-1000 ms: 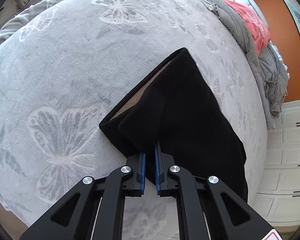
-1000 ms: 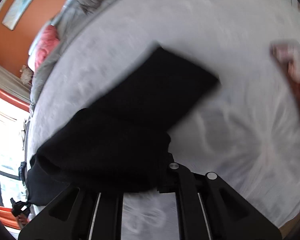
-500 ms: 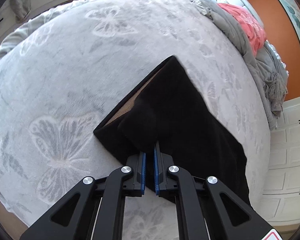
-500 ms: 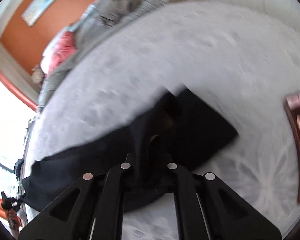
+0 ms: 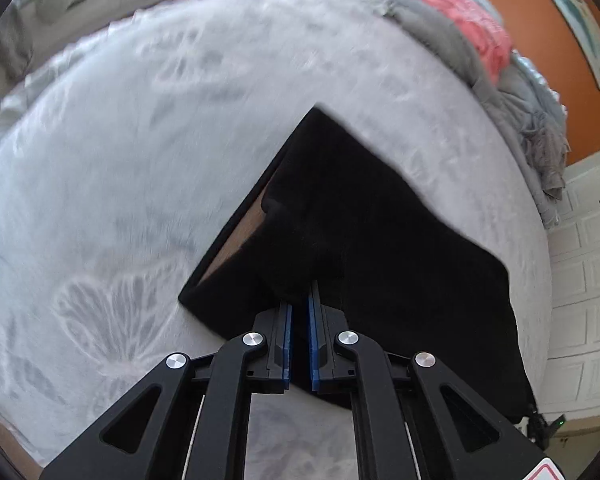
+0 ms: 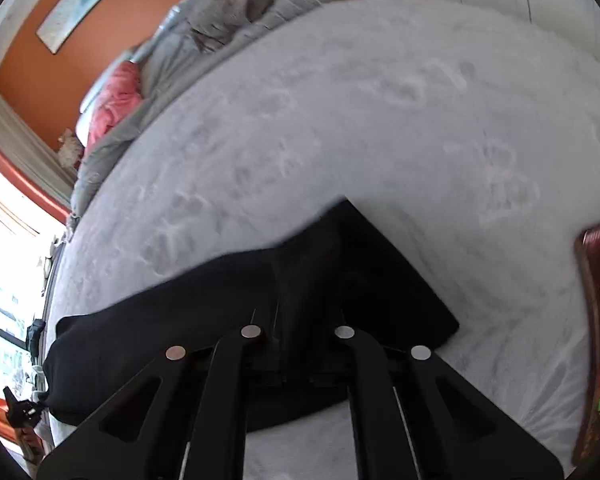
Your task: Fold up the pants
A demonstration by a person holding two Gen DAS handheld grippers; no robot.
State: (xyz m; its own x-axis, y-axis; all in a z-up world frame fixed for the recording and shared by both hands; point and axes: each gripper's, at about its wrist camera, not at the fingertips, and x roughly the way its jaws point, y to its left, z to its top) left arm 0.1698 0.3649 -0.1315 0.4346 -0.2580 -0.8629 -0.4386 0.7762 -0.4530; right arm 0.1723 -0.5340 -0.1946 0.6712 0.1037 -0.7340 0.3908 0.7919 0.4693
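Note:
Black pants (image 5: 380,232) lie on a grey bed cover with butterfly prints (image 5: 120,160). A brown inner lining shows at the open edge on the left. My left gripper (image 5: 299,300) is shut on a fold of the pants' near edge, between its blue pads. In the right wrist view the pants (image 6: 160,320) stretch from the lower left to the middle. My right gripper (image 6: 298,320) is shut on the pants' near edge, and the cloth hides its fingertips.
A heap of grey bedding (image 5: 532,112) and a pink cloth (image 5: 472,28) lies at the bed's far side by an orange wall. White drawers (image 5: 580,260) stand at the right. A dark red book or packet (image 6: 596,320) lies on the bed at the right.
Both grippers have drawn back and risen with the cloth, so more bed shows. The right view swung upward, and the pants fold now lies lower and flatter.

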